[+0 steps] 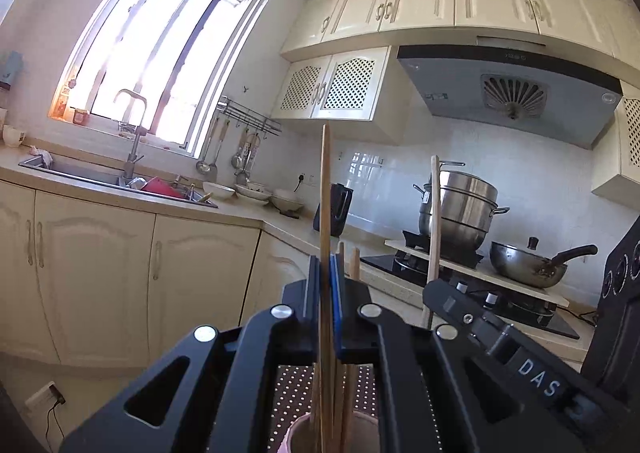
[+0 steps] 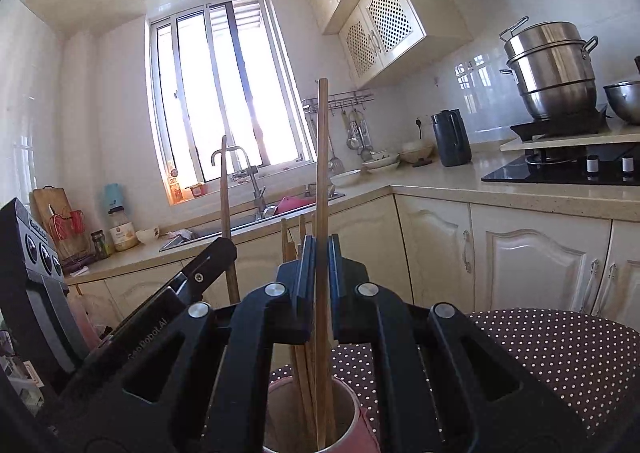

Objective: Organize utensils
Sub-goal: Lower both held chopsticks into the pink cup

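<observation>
In the left wrist view my left gripper is shut on an upright wooden chopstick whose lower end reaches down into a pink cup that holds several more chopsticks. To its right, my right gripper pinches a second upright chopstick. The right wrist view shows my right gripper shut on that chopstick, its lower end inside the pink cup. My left gripper appears at the left with its chopstick.
The cup stands on a brown polka-dot surface. Behind runs an L-shaped counter with a sink, bowls, a black jug and a stove with a steel pot and a wok. A black appliance stands close by.
</observation>
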{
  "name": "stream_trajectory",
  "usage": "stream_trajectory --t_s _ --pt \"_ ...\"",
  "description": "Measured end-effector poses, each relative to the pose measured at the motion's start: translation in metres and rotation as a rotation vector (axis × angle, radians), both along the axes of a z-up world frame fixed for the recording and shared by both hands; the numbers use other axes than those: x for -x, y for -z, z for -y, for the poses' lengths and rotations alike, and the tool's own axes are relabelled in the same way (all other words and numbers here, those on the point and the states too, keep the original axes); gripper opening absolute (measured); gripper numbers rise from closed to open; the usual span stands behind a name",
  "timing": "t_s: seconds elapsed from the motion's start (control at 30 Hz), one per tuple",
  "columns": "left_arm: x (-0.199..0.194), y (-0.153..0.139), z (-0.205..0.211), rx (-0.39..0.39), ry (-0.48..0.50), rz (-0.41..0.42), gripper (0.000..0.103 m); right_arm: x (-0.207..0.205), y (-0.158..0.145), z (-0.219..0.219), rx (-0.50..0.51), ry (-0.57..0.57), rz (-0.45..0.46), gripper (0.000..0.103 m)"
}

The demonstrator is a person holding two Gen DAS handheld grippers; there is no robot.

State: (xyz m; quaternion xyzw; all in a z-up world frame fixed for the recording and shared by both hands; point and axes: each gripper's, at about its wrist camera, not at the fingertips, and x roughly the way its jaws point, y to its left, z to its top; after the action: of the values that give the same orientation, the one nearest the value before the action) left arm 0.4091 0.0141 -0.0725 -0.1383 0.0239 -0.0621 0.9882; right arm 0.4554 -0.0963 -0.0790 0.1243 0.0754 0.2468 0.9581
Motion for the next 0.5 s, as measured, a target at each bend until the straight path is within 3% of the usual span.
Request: stream_trajectory --t_s 0.5 --pt "0.028 0.023 0.007 -0.113 0.044 -0.144 0.005 0.035 0.024 -0.007 0.181 0.026 -0.055 0.007"
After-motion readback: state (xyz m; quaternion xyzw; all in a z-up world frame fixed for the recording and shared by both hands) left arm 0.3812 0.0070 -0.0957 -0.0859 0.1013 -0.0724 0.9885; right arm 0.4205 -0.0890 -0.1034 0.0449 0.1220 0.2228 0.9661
